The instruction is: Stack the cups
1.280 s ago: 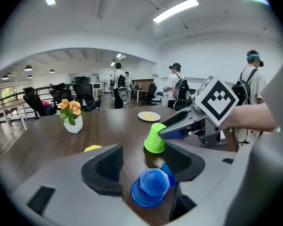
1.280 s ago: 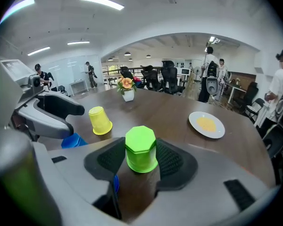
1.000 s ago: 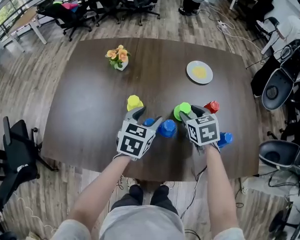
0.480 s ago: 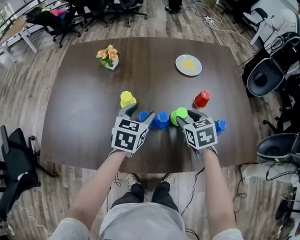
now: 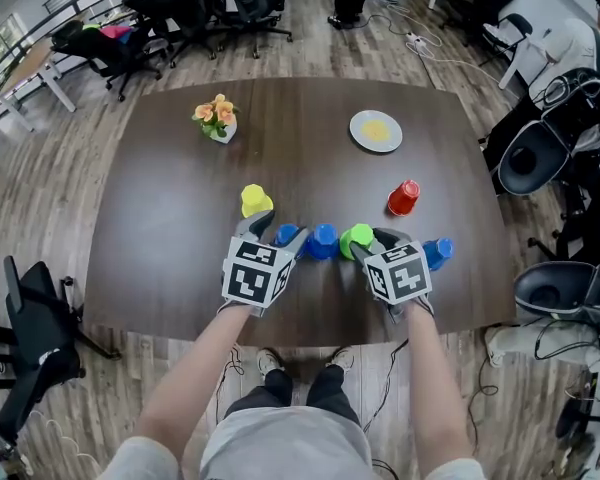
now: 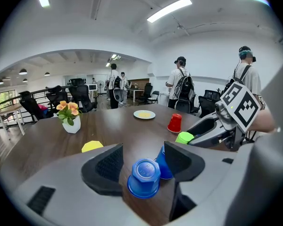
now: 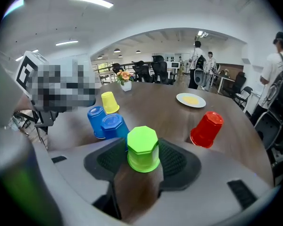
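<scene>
Head view has the left forearm [image 5: 202, 373] reaching forward over the worktop's [image 5: 160, 218] near edge. The left gripper [image 5: 282, 228] tilts down, its jaws wide apart around an inverted blue cup [image 6: 144, 179] without pressing it. A second blue cup [image 6: 163, 163] stands just outside its right jaw. Further right, the right forearm [image 5: 430, 393] points the right gripper [image 5: 372, 244] down likewise, jaws clamped on the inverted green cup [image 7: 143, 149].
</scene>
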Available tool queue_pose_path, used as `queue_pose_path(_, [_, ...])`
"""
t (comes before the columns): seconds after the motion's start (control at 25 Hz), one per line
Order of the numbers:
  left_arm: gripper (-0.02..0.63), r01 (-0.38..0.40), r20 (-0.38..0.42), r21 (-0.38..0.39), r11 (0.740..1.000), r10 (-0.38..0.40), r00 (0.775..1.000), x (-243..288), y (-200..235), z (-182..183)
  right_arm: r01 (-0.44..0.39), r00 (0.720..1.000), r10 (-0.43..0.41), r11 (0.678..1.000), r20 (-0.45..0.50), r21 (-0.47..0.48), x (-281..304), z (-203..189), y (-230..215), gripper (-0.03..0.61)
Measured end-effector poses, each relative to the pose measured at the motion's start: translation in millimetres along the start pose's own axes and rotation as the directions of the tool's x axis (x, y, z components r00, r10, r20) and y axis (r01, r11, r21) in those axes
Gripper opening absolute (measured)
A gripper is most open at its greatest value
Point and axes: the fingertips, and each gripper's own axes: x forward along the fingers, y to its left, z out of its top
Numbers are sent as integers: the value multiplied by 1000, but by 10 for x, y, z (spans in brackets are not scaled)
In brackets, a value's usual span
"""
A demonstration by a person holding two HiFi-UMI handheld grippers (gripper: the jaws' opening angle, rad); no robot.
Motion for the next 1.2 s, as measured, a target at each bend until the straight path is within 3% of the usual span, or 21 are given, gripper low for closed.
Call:
queue_pose_path(0.36, [273, -20, 13, -9, 1000, 20, 1000, -19, 98, 43, -17, 994, 14, 1000, 110, 22, -187, 368, 28, 210])
queue_pose_path(0.72, [284, -81, 23, -51, 995, 82, 996, -19, 609, 38, -72, 980, 73, 997, 185, -16, -21, 796, 332, 210])
queue_pose_path(1.2, [318, -83, -84, -88, 993, 76, 994, 342, 1138, -304, -62, 977, 62, 998, 205, -4, 214, 999, 369, 210])
